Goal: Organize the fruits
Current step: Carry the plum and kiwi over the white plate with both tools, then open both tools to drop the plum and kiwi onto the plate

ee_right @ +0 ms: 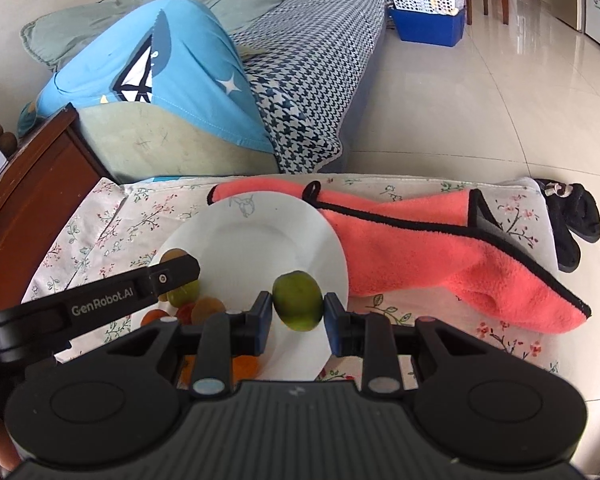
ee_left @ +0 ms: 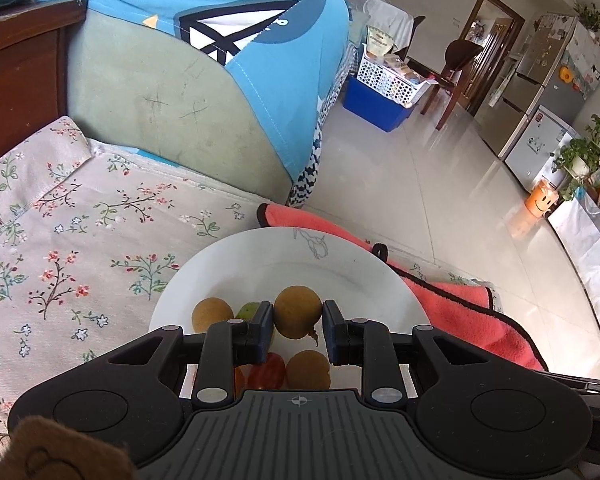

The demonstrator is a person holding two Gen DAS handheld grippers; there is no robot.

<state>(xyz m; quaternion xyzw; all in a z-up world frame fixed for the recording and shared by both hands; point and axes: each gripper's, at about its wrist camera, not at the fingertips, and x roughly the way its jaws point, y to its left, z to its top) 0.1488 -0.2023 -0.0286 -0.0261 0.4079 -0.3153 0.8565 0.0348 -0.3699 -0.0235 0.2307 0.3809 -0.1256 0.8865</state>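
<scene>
A white plate (ee_left: 340, 264) lies on the flowered cloth and also shows in the right wrist view (ee_right: 260, 232). My left gripper (ee_left: 298, 320) is shut on a brown round fruit (ee_left: 298, 311) just above the plate. Under it lie another brown fruit (ee_left: 212, 314), a green fruit (ee_left: 249, 311), a red fruit (ee_left: 269, 370) and a third brown fruit (ee_left: 309, 369). My right gripper (ee_right: 297, 309) is shut on a green fruit (ee_right: 297, 305) over the plate's right rim. The left gripper's finger (ee_right: 172, 274) reaches over the fruit pile (ee_right: 196, 304) at the plate's left.
A coral towel (ee_right: 440, 252) lies right of the plate, partly under its rim. A sofa with a blue cushion (ee_left: 236, 28) stands behind the table. A dark wooden cabinet (ee_right: 24, 200) is at the left. Black slippers (ee_right: 576, 220) lie on the floor at the right.
</scene>
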